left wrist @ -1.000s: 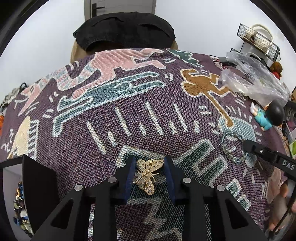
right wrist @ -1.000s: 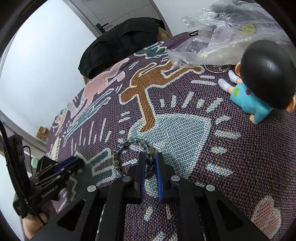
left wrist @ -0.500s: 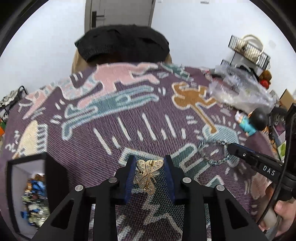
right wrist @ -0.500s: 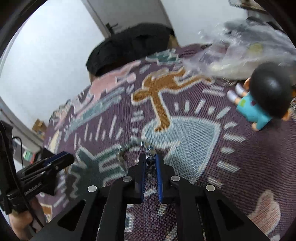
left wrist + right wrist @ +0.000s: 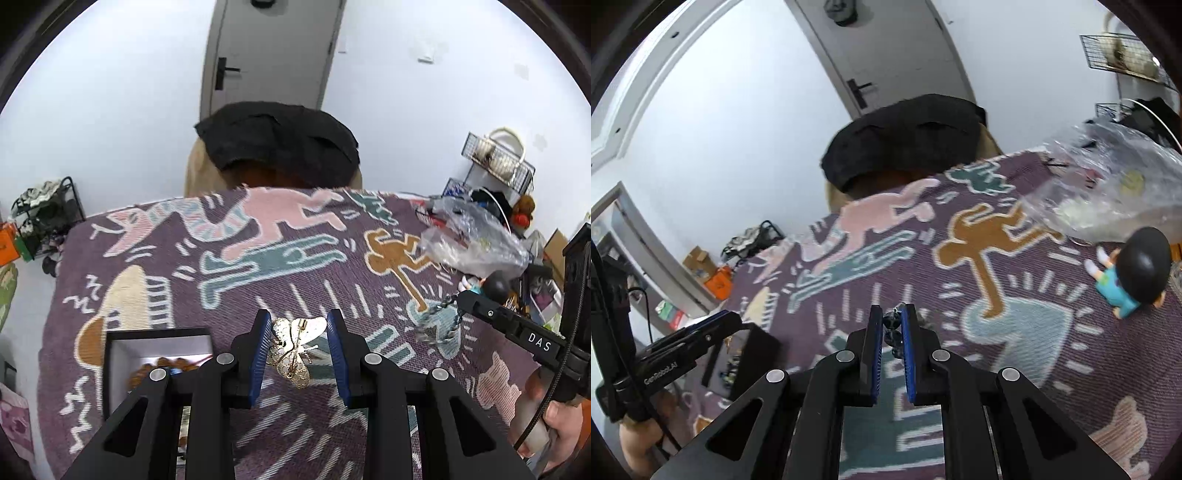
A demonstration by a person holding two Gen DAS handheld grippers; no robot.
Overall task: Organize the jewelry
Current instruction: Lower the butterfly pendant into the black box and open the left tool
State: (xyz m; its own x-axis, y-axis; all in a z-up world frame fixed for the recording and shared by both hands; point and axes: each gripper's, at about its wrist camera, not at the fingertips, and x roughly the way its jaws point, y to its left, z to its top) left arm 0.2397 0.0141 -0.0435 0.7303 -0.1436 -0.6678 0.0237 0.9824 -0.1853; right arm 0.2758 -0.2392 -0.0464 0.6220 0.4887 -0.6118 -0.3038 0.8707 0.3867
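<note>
My left gripper (image 5: 298, 325) is shut on a gold butterfly brooch (image 5: 293, 350) and holds it above the patterned cloth. A black jewelry box (image 5: 147, 354) with a white lining and several pieces inside sits just left of it. My right gripper (image 5: 892, 319) is shut on a grey bead bracelet (image 5: 893, 326), which hangs clear of the cloth; the bracelet also shows in the left wrist view (image 5: 437, 321). The box shows in the right wrist view (image 5: 742, 363) below the left gripper (image 5: 720, 325).
A purple patterned cloth (image 5: 258, 266) covers the table. A clear plastic bag (image 5: 1115, 192) and a black-haired figurine (image 5: 1134, 273) lie at the right. A chair with a black garment (image 5: 277, 144) stands behind the far edge.
Both grippers have risen from the cloth with their pieces. The bracelet has left the cloth and hangs from the right gripper. The left gripper now stands next to the box.
</note>
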